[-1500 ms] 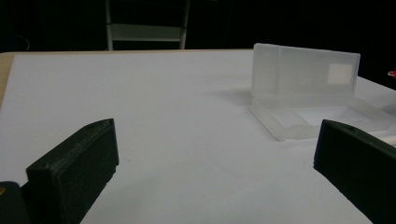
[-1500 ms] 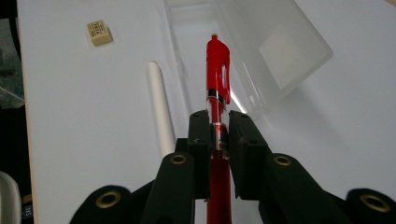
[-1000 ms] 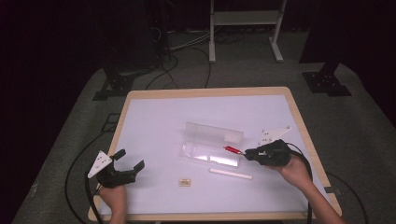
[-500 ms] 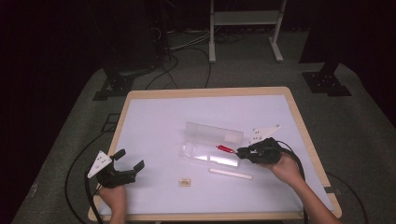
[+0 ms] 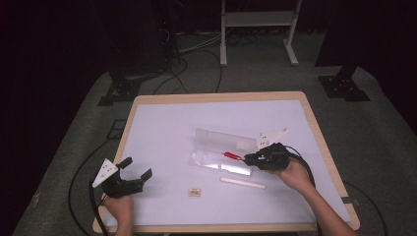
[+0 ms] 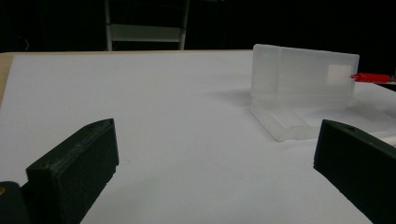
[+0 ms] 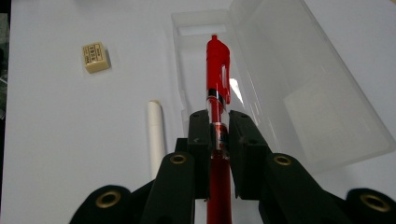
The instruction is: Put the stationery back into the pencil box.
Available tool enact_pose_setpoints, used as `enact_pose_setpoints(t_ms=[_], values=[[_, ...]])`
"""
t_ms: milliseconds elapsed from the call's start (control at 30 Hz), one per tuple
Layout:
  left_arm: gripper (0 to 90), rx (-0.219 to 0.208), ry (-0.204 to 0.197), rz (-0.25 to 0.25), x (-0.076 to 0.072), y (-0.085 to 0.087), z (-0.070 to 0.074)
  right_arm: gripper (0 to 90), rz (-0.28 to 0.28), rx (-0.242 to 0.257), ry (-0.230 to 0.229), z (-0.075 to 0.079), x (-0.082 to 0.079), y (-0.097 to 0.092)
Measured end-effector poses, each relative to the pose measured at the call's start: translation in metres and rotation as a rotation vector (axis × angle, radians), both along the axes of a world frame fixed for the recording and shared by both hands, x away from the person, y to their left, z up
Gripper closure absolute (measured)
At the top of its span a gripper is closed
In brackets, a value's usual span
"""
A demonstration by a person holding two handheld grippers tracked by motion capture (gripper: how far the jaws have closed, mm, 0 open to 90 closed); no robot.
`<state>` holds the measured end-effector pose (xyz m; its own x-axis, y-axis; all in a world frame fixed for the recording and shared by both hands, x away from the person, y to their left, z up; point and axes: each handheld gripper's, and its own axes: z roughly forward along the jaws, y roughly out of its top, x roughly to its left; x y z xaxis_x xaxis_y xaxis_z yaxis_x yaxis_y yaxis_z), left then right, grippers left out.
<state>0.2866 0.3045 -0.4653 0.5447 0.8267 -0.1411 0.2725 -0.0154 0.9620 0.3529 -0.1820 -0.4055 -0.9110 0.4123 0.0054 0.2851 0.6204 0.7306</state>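
Observation:
A clear plastic case (image 5: pixel 221 158) lies open in the middle of the table, its lid (image 5: pixel 223 139) standing up behind the tray. My right gripper (image 5: pixel 250 158) is shut on a red pen (image 5: pixel 232 156) and holds it over the tray's right end. In the right gripper view the red pen (image 7: pixel 218 79) runs forward from the jaws above the open case (image 7: pixel 196 51), with the lid (image 7: pixel 308 93) to the right. My left gripper (image 5: pixel 137 172) rests open at the table's front left, nothing between its jaws. The case (image 6: pixel 299 93) and pen tip (image 6: pixel 371 77) show far right in the left gripper view.
A white stick (image 5: pixel 242 183) lies on the table just in front of the case, and a small beige eraser (image 5: pixel 195 191) sits further left. Both appear in the right gripper view: stick (image 7: pixel 156 135), eraser (image 7: pixel 96 57). The white table (image 5: pixel 162 128) has wooden edges.
My right gripper has carried the red pen leftward, from beside the case's right end to over its tray. The left gripper has stayed put.

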Motion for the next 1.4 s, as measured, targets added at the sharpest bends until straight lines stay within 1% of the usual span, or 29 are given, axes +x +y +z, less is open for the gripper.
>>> enact_pose_setpoints(t_ms=[400,667,800,900,1200,1233,1300,1367,1400], values=[[0.0,0.004,0.001,-0.001,0.000,0.000,0.000,78.9,0.003,-0.003,0.015,-0.003,0.007,0.006],[0.0,0.002,-0.001,-0.001,0.000,0.000,0.000,78.8,0.015,-0.013,0.015,-0.001,0.009,0.013],[0.0,0.003,0.002,-0.002,0.000,0.000,0.000,78.9,0.027,-0.020,0.006,0.000,0.012,0.015],[0.0,0.001,0.000,0.000,0.000,0.000,0.000,78.8,0.025,-0.019,0.010,0.001,0.013,0.018],[0.0,0.000,0.000,-0.001,0.000,0.000,0.000,78.9,0.027,-0.017,0.017,-0.002,0.016,0.024],[0.0,0.000,0.001,0.000,0.000,0.000,0.000,78.9,0.034,-0.017,0.010,-0.003,0.017,0.025],[0.0,0.000,0.000,-0.001,0.000,0.000,0.000,78.8,0.028,-0.020,0.023,-0.003,0.018,0.028],[0.0,0.000,0.000,0.000,0.000,0.000,0.000,78.8,0.036,-0.023,0.016,-0.004,0.019,0.029],[0.0,-0.001,0.000,0.000,0.000,0.000,0.000,78.8,0.030,-0.019,0.024,-0.003,0.019,0.030]])
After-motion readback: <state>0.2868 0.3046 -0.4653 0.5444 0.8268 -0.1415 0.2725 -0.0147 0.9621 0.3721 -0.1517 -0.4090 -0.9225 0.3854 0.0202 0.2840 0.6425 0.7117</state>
